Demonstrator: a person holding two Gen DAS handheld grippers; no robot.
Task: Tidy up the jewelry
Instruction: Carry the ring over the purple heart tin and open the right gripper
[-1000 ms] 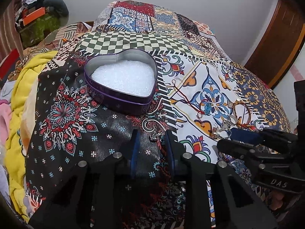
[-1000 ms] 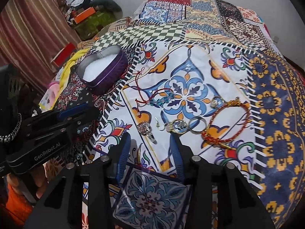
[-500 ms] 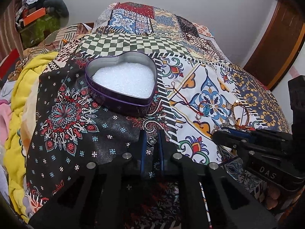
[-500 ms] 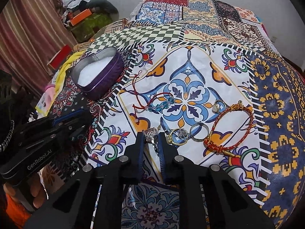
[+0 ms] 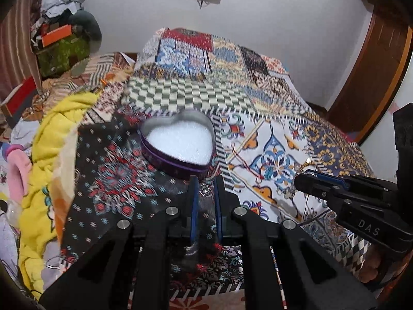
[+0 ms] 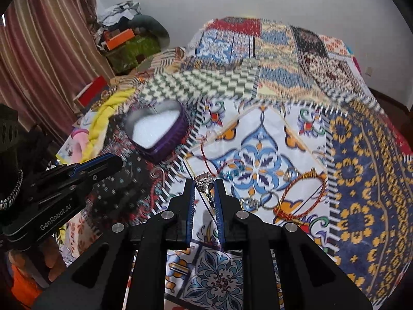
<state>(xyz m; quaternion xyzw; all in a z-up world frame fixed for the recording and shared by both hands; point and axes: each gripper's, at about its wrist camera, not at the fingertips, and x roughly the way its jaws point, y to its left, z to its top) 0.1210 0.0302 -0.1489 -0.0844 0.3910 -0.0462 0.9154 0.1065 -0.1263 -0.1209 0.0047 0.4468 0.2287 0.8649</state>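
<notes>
A small charm (image 5: 205, 189) is gripped in the left gripper (image 5: 205, 190), a ring (image 6: 205, 182) in the right gripper (image 6: 205, 184); both are judged ready for carrying to the tin (image 5: 165, 161) at 11 o'clock.

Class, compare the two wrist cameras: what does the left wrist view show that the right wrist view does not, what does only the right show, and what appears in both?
Only the left wrist view shows the small silver charm pinched in the left gripper, and the wooden door.

Only the right wrist view shows the jewelled ring pinched in the right gripper, the red-and-gold bracelet and the striped curtain.

Both show the heart-shaped tin on the patchwork bedspread, and the other gripper from the side.
</notes>
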